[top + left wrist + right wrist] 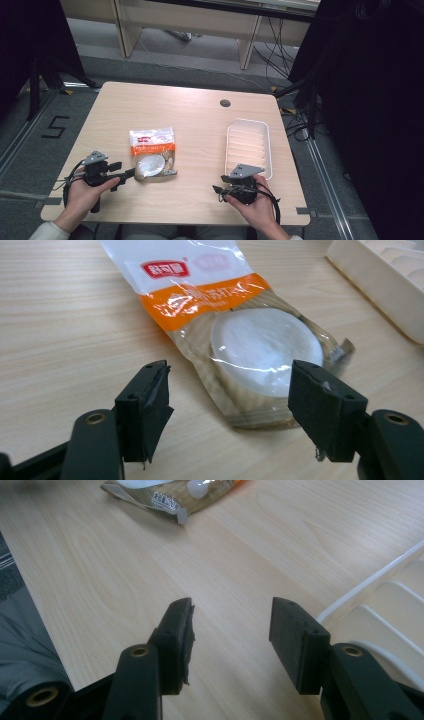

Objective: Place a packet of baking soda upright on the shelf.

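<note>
The cracker packet (152, 154) lies flat, apparently unopened, toward the bench's (165, 105) near-left edge, ungrasped, with the spread left claw (131, 172) just short of it, the spread right claw (216, 190) empty beside the white tray (270, 145)

Clear snack packet (151, 152) – orange band, round crackers, flat on table

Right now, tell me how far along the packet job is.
Done: nothing visible; the packet lies flat on the table, and the white tray holds nothing. In hand: the left gripper is open, its jaws either side of the packet's near end, not pressing it. The right gripper is open beside the tray. Left: probably gripping the packet and moving it to the tray.
</note>
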